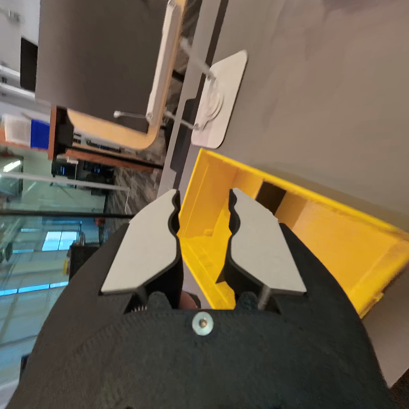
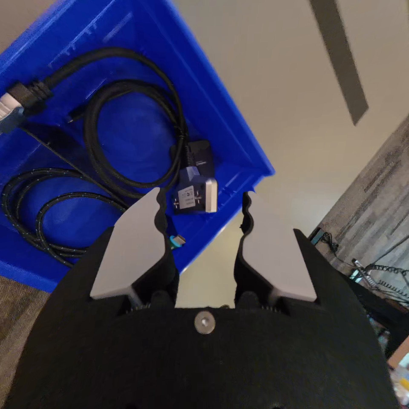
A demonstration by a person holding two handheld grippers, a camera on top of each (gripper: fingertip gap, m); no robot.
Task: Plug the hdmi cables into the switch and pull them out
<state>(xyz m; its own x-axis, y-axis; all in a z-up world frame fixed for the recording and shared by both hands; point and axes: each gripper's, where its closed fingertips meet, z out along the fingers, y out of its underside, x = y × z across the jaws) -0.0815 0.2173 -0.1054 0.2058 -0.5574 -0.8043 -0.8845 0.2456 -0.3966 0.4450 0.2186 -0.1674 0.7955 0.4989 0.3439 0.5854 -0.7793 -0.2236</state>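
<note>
In the right wrist view a blue bin (image 2: pixel 221 115) holds coiled black braided HDMI cables (image 2: pixel 132 141), a second speckled coil (image 2: pixel 26 212), a small black switch box (image 2: pixel 202 157) and a blue-and-white plug adapter (image 2: pixel 194 197). A cable connector with a teal collar (image 2: pixel 177 241) lies by the bin's near wall. My right gripper (image 2: pixel 202 194) is open and empty, just above the bin's near corner, close to the adapter. In the left wrist view my left gripper (image 1: pixel 203 194) is open and empty over an empty yellow bin (image 1: pixel 309 241).
Both bins sit on a light grey table (image 1: pixel 321 88). A white monitor stand base (image 1: pixel 219 99) stands beyond the yellow bin, with a chair (image 1: pixel 99 66) past the table edge. Cables and clutter (image 2: pixel 371 276) lie on the floor at right. About 55 cm separates my left fingertips from my right.
</note>
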